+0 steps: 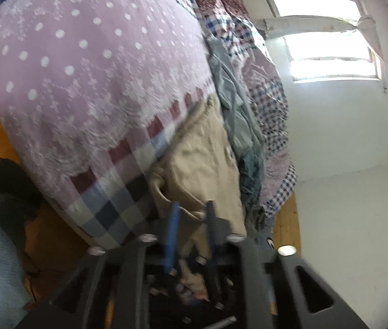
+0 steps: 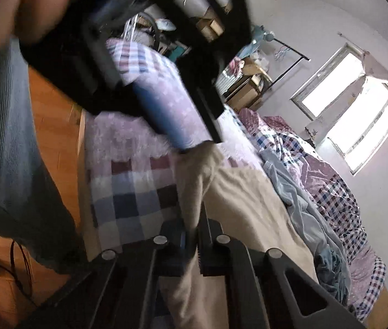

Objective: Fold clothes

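On the bed (image 2: 128,189), beside a crumpled grey-blue garment (image 2: 303,200), lies a beige garment (image 2: 251,205). The right tool (image 2: 192,244) pinches its raised fold. The left tool (image 1: 192,219) also clamps beige cloth, above the bed.

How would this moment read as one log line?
fold clothes | left gripper: shut on beige garment | right gripper: shut on same | lifted over bed

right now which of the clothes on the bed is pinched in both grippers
The beige garment: the left gripper and the right gripper each clamp its fabric. The grey-blue garment lies crumpled beside it, untouched.
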The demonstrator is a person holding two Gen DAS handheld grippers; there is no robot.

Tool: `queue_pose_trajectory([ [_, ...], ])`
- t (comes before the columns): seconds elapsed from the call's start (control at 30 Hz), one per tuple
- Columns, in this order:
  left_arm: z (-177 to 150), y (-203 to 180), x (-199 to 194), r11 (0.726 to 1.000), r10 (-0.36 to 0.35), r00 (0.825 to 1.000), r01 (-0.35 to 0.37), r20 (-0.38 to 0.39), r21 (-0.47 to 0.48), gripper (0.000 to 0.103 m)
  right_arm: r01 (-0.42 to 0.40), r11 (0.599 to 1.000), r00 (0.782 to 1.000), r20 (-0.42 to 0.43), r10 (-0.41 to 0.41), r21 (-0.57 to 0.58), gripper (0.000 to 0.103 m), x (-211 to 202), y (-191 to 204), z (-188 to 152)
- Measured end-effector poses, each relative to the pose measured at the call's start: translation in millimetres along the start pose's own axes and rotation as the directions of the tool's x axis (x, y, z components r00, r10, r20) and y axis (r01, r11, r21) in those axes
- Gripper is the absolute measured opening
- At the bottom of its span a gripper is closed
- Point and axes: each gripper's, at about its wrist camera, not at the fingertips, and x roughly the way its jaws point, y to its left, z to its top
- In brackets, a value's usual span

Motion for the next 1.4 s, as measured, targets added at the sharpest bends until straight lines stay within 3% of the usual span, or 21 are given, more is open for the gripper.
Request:
queue_pose_trajectory([
  [0.07,4.3,1.5,-2.1,1.000,0.019,1.000,-0.019,0.017,0.000,0.058,-0.003,1.000,1.000,0.012,0.003,0.013,0.004,-4.2,-5.2,2.8],
  [0.1,6.5,1.8,-2.6,1.000,0.024,0.999,-0.024,0.024,0.003,0.061,-0.004,1.000,1.000,0.016,0.003,0.018,0.004,-5.8,-7.4,4.0],
  [0.27,25.1,-6.6,22.8,0.994,0.085,0.996,-0.084,-0.012,0.072,0.061,-0.012,0.999,1.000,0.024,0.011,0.043,0.004,-12.2,-14.5,7.8],
  [0.43,45.2,-21.4,56.1,0.982,0.113,0.990,-0.098,-0.084,0.159,0.061,-0.016,0.998,0.999,0.034,0.014,0.066,0.004,-21.3,-20.4,10.6],
  [0.6,49.2,-35.7,79.1,0.970,0.097,0.980,-0.054,-0.174,0.236,0.061,-0.017,0.997,0.999,0.048,0.013,0.080,0.004,-29.4,-23.7,13.2],
  [0.73,51.8,-42.0,85.8,0.967,0.067,0.980,-0.017,-0.190,0.255,0.061,-0.028,0.996,0.999,0.049,0.024,0.085,0.004,-31.3,-23.4,13.4],
  [0.83,54.5,-39.4,88.5,0.971,0.051,0.980,-0.003,-0.195,0.239,0.038,-0.034,0.996,0.999,0.046,0.030,0.086,0.004,-30.9,-20.9,11.9],
  [0.9,54.2,-37.0,89.9,0.973,0.056,0.979,-0.010,-0.195,0.230,0.017,-0.034,0.996,0.999,0.041,0.031,0.086,0.004,-30.1,-19.6,10.6],
  [1.03,52.9,-37.9,88.2,0.970,0.062,0.983,-0.018,-0.174,0.243,0.010,-0.033,0.996,0.999,0.028,0.031,0.086,0.005,-28.5,-18.5,7.3],
  [1.13,52.6,-39.2,86.6,0.966,0.070,0.986,-0.028,-0.154,0.257,0.008,-0.050,0.995,0.999,0.013,0.049,0.092,0.022,-29.9,-18.8,2.5],
  [1.17,52.9,-39.0,86.7,0.966,0.073,0.986,-0.033,-0.148,0.256,0.008,-0.064,0.993,0.998,0.009,0.063,0.102,0.038,-31.1,-20.1,0.0],
  [1.2,53.2,-38.7,86.8,0.966,0.076,0.987,-0.037,-0.143,0.254,0.007,-0.076,0.991,0.997,0.003,0.076,0.113,0.046,-32.2,-21.9,-2.8],
  [1.4,51.4,-39.5,85.8,0.965,0.082,0.988,-0.047,-0.128,0.260,0.007,-0.093,0.977,0.992,-0.060,0.107,0.194,0.056,-35.9,-37.9,-16.7],
])
